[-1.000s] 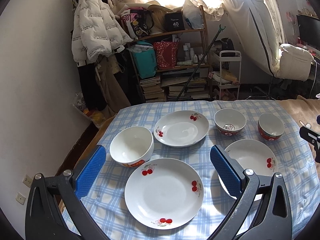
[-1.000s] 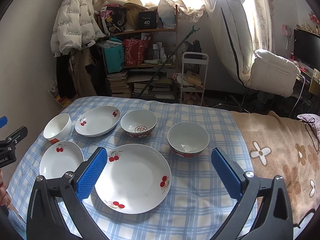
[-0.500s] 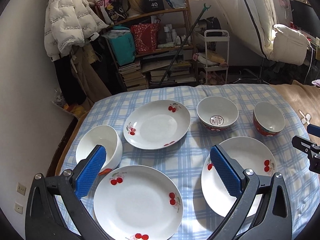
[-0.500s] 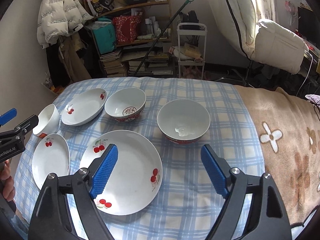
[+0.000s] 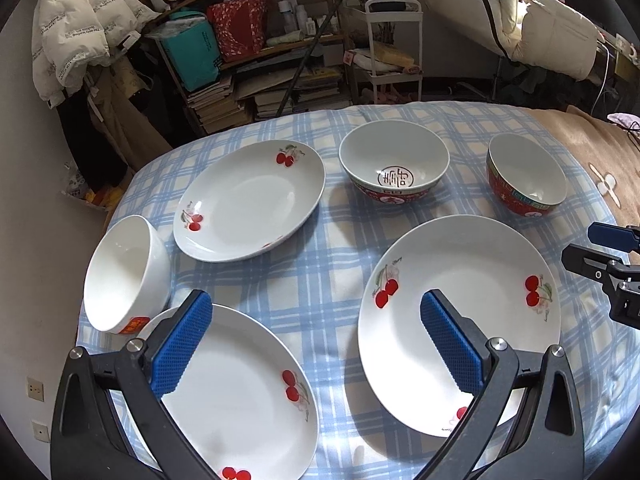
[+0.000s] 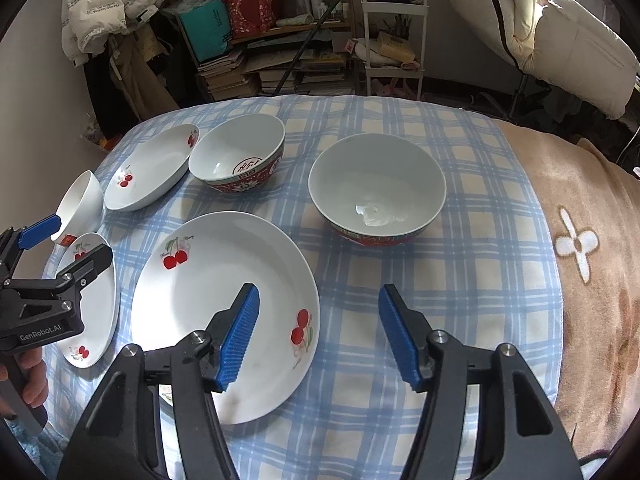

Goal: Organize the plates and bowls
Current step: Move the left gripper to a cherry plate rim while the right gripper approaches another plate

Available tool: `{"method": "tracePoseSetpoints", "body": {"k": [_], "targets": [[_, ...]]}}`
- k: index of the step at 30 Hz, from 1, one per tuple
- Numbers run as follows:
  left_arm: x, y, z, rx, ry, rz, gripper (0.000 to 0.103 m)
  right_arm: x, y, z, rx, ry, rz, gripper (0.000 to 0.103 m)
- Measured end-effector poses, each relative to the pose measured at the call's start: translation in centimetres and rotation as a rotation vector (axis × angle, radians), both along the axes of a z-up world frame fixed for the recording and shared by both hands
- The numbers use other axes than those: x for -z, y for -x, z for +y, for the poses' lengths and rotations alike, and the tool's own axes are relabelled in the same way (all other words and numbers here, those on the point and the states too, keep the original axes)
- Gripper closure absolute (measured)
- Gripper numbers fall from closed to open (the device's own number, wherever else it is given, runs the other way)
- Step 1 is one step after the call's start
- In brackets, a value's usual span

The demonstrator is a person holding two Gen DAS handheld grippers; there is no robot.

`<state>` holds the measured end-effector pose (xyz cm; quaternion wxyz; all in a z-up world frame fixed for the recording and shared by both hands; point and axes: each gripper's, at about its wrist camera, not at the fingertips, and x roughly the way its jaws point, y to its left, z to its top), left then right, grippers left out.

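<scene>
Cherry-patterned white plates and several bowls sit on a blue checked cloth (image 5: 320, 264). My left gripper (image 5: 316, 300) hangs open over the gap between the near-left plate (image 5: 240, 396) and the larger near-right plate (image 5: 472, 292), holding nothing. A white bowl (image 5: 124, 272) stands at its left. Behind are a third plate (image 5: 252, 196) and two red bowls (image 5: 394, 160) (image 5: 524, 176). My right gripper (image 6: 318, 292) is closing, its jaws astride the right rim of the large plate (image 6: 200, 300) without pressing on it. A red bowl (image 6: 376, 188) stands just beyond.
A brown flowered blanket (image 6: 580, 240) covers the surface to the right. A person's hand (image 6: 32, 376) holds the left gripper (image 6: 76, 246) at the left edge. Behind the table are crowded shelves (image 5: 260, 40), a white trolley (image 5: 394, 48) and a hanging white jacket (image 5: 76, 28).
Both grippers have sunk toward the table and tipped downward, so the dishes look larger. The right gripper's jaws have narrowed from wide open. No dish has moved.
</scene>
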<state>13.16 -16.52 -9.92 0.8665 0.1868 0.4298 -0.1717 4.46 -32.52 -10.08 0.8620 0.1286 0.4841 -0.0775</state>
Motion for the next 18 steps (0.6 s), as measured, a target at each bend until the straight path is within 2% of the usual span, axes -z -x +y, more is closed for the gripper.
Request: {"method": "tracePoseSetpoints", "body": {"k": [7,9,10,13,15,16,18], "targets": [[1.8,-0.3,-0.8,0.038,0.006,0.064,0.001,1.1,-0.5,0.3,-0.014,0.004,0.047,0.038],[2.2,-0.3,-1.1,0.049,0.005,0.079,0.001,1.4,-0.7,0.4,-0.018,0.01,0.055,0.041],[2.5,-0.3,-1.2,0.054,0.005,0.086,0.002,1.5,-0.8,0.4,-0.019,0.011,0.06,0.045],[3.2,-0.4,-1.7,0.069,0.011,0.118,0.01,2.0,-1.1,0.4,-0.02,0.002,0.077,0.052],[3.7,-0.5,-1.8,0.079,0.022,0.144,0.018,2.4,-1.3,0.4,-0.027,-0.011,0.091,0.06],[4.0,-0.6,-2.0,0.082,0.025,0.16,0.024,2.6,-1.3,0.5,-0.029,-0.017,0.096,0.065],[4.4,-0.9,-2.2,0.086,0.038,0.191,0.034,2.8,-1.5,0.5,-0.033,-0.03,0.102,0.067]]}}
